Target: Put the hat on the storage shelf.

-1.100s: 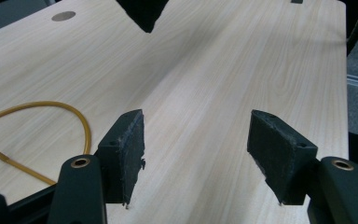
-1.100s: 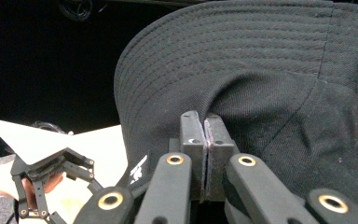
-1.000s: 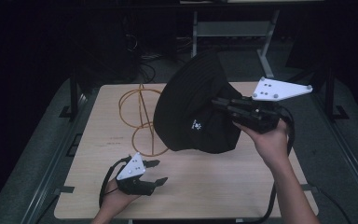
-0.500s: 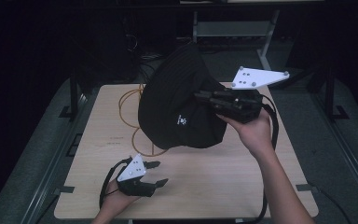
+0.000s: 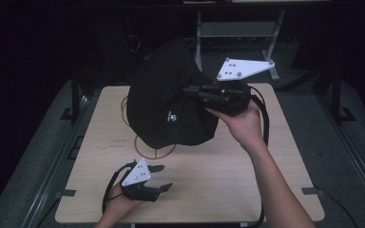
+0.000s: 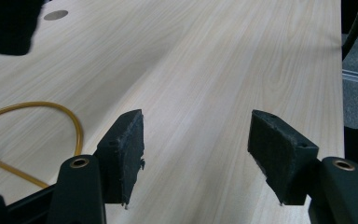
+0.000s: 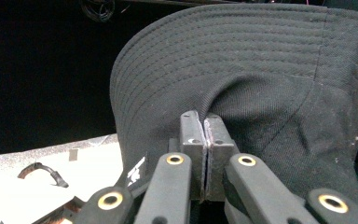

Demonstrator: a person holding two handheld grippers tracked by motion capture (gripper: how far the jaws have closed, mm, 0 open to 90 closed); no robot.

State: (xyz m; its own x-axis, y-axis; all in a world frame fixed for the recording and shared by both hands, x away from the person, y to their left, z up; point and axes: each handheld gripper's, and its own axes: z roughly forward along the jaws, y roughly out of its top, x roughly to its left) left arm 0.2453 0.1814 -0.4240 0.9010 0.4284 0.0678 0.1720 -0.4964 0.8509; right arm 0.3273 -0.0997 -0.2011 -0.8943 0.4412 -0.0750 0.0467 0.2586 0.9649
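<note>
A black bucket hat [image 5: 171, 109] with a small white logo hangs in the air over the back of the wooden table [image 5: 218, 180]. My right gripper [image 5: 190, 90] is shut on its fabric, coming in from the right. In the right gripper view the two pads [image 7: 206, 121] are pressed together on the hat [image 7: 261, 70] where brim meets crown. A yellow wire frame [image 5: 145, 147] stands on the table, mostly hidden behind the hat. Near the front edge, my left gripper [image 5: 165, 176] rests open with nothing between its pads [image 6: 196, 140]. The yellow wire [image 6: 70, 116] lies just to their left.
A grey metal stand [image 5: 237, 33] rises behind the table's far edge. Dark floor surrounds the table on all sides. A round hole [image 6: 56, 15] sits in the tabletop. The right gripper's cable [image 5: 266, 118] loops beside the person's wrist.
The right hand has carried the hat leftward and a little higher, so it now covers more of the yellow wire frame. The left gripper has stayed put.
</note>
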